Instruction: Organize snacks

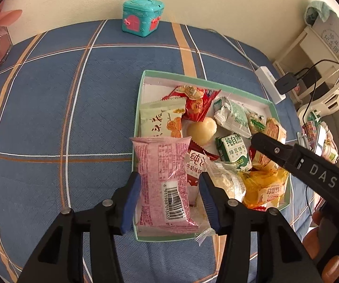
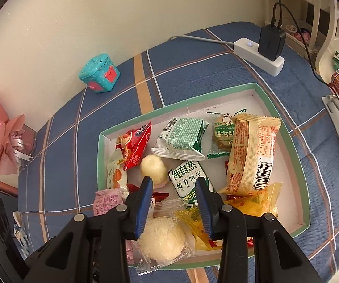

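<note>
- Left wrist view is showing the left gripper point(image 1: 167, 198) standing spread around the pink packet point(image 1: 163, 184), pads apparently not pressing it.
- That packet is leaning over the green box point(image 1: 207, 80) edge, possibly sliding out.
- Right gripper point(image 2: 173, 202) is hovering near-closed and empty above the bun point(image 2: 162, 240), risking crushing it.

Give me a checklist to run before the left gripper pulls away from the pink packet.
1. Pink packet inside the green-rimmed box: ok, it lies at the near-left corner.
2. Left gripper open around the packet: ok, a gap shows at one pad.
3. Right gripper empty: cannot tell.
4. Clear-wrapped pastry fully inside the box: not ok, its wrapper overhangs the near rim.
5. Grippers apart from each other: ok.
</note>
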Demonstrator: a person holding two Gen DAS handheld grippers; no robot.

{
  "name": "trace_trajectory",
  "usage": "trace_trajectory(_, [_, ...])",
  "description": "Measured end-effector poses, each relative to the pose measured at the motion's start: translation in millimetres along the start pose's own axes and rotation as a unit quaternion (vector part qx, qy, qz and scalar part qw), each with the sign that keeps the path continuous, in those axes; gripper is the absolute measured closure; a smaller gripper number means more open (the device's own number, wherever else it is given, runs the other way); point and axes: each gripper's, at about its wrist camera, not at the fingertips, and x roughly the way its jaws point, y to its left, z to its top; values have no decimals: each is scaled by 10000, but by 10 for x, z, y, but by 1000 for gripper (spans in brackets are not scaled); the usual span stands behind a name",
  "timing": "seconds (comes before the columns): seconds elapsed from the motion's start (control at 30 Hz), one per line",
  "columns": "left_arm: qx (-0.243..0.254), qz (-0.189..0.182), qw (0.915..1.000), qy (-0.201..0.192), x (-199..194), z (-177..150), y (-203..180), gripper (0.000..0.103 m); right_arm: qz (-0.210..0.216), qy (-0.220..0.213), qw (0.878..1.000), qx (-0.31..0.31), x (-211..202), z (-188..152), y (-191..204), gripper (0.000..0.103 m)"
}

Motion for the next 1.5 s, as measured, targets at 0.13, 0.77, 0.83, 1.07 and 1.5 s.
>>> trace_trajectory(0.13, [-203,-16,9996,-190,-100,46,115,51,4,-13,10000,-26,-18,4,8,62])
trace_trajectory(0.77, [-1403,831,9842,-695,-339,142,1048,30,-130,31,9979,-639,30,-120,351,62])
trace_trajectory(0.83, [-1437,835,9836,-706,-339,145,1074,24,-158,32,9973,-715,40,-134,395,62])
trace_trajectory(1.07, [-1373,988,9829,-730,-317,150,1068,12,-412,90,9945,-955,115,-155,495,25])
trace_trajectory(1.5, [-1191,1398,9796,-810,-273,162,1106,2,-758,-50,9918,-1026,127,-132,477,0])
